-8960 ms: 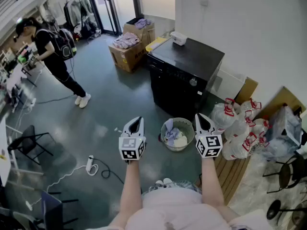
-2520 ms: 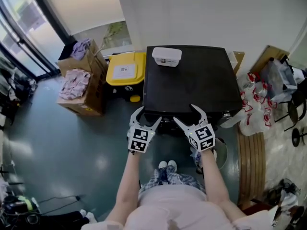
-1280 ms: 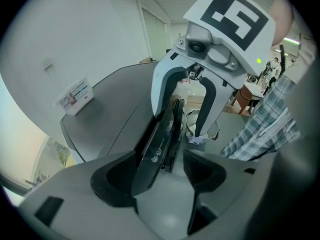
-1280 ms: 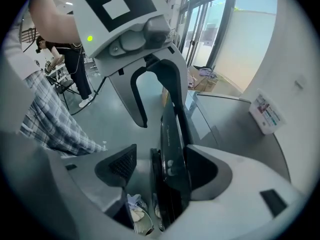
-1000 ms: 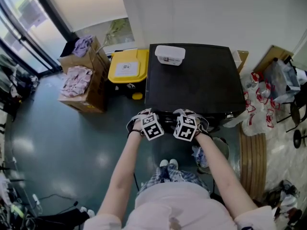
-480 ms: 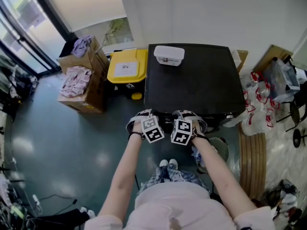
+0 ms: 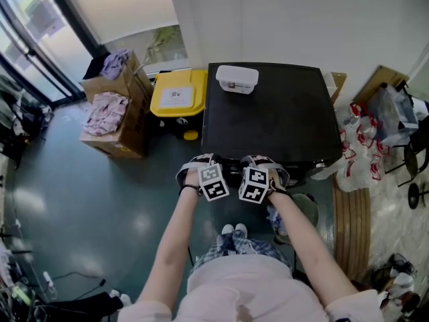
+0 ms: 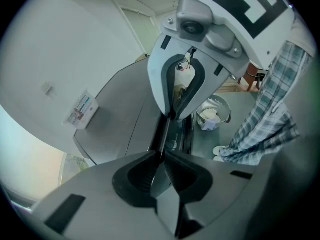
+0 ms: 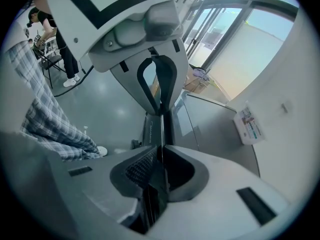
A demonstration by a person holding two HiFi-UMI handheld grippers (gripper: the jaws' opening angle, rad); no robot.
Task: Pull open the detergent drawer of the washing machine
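I stand over the black washing machine (image 7: 275, 113). Both grippers reach down onto its front top edge, side by side, the left gripper (image 7: 201, 162) next to the right gripper (image 7: 260, 162). Their marker cubes hide the jaws in the head view. In the left gripper view the left gripper (image 8: 167, 134) has just been closing, with a thin dark edge of the drawer front (image 8: 176, 134) pinched between its tips. In the right gripper view the right gripper (image 9: 161, 130) has also just been closing, and a dark panel of the drawer front (image 9: 150, 125) sits between its pads.
A white box (image 7: 236, 78) lies on the machine's top at the back. A yellow bin (image 7: 177, 99) and cardboard boxes of clothes (image 7: 110, 123) stand to the left. A laundry basket (image 7: 295, 213) and tied bags (image 7: 355, 159) are at the right. A person (image 9: 50, 34) stands far off.
I walked up to the machine, and the open grippers dropped onto its front edge. Over the last second the cubes tilted slightly toward each other and the jaws came together on the edge.
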